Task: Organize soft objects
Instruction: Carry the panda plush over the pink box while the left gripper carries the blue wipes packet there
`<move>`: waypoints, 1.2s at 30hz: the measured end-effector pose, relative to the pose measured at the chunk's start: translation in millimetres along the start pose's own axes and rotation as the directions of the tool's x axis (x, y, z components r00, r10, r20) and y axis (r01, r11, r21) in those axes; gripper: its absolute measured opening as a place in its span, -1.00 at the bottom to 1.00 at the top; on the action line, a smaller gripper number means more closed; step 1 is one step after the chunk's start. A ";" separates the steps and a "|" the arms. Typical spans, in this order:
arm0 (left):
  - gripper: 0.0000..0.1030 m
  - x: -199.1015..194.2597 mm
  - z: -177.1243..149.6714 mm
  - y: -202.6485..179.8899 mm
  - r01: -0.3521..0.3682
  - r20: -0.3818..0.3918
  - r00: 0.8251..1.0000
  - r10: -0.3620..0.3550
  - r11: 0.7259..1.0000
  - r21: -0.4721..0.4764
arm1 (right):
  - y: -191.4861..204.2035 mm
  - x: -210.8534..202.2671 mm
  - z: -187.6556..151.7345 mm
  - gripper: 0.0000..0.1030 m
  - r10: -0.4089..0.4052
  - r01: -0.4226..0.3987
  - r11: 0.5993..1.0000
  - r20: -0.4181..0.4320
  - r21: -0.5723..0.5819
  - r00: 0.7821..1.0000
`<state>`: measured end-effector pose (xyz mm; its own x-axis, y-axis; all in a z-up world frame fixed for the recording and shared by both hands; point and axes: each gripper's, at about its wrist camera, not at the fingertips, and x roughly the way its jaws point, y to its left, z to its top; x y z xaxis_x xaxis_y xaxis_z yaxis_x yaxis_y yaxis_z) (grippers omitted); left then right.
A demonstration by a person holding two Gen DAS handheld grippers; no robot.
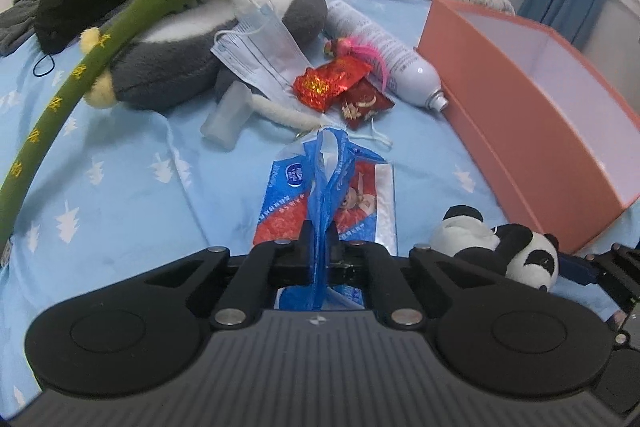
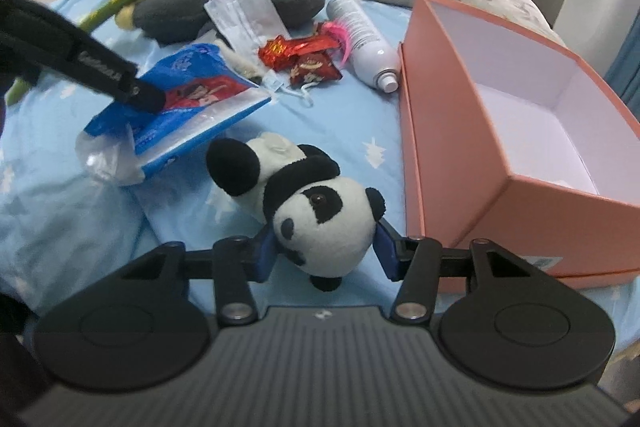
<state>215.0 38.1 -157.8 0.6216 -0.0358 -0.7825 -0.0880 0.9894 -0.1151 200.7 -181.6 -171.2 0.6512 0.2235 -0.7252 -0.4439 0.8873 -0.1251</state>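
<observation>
A blue and red tissue pack (image 1: pixel 360 199) lies on the light blue bedsheet. My left gripper (image 1: pixel 320 239) is shut on a pinched fold of its blue plastic wrapper; the right wrist view shows that gripper (image 2: pixel 140 91) pressing down on the pack (image 2: pixel 192 107). A small panda plush (image 2: pixel 320 223) lies on the sheet beside an open pink box (image 2: pixel 440 131). My right gripper (image 2: pixel 326 255) has its blue pads (image 2: pixel 266 251) against both sides of the panda's head. The panda (image 1: pixel 500 247) also shows at the lower right of the left wrist view.
The pink box (image 1: pixel 520 115) is empty inside. Further back lie a grey plush (image 1: pixel 180 67), a long green plush snake (image 1: pixel 120 27), face masks (image 1: pixel 260 43), red snack packets (image 1: pixel 332 83), a white spray bottle (image 1: pixel 384 47), black clothes and a grey blanket.
</observation>
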 end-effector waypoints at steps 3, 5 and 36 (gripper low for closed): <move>-0.91 -12.3 0.3 2.0 0.011 0.012 1.000 -0.010 1.000 -0.024 | -2.5 -9.5 2.3 0.03 -0.013 0.013 1.000 0.017 0.012 1.000; -0.91 -21.0 1.2 2.4 0.019 0.024 1.000 -0.018 0.999 -0.032 | -5.5 -16.6 4.9 0.04 -0.012 0.011 0.999 0.029 0.031 0.999; -0.91 -143.8 129.2 -51.4 0.188 0.267 0.950 -0.162 0.979 -0.076 | -88.9 -139.7 121.3 0.04 -0.194 0.098 0.956 0.339 0.278 0.920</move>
<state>230.7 10.5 39.7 0.8126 -0.1563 -0.5615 -0.0286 0.9515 -0.3063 223.9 -242.7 23.3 0.8943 0.1709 -0.4135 -0.1890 0.9820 -0.0029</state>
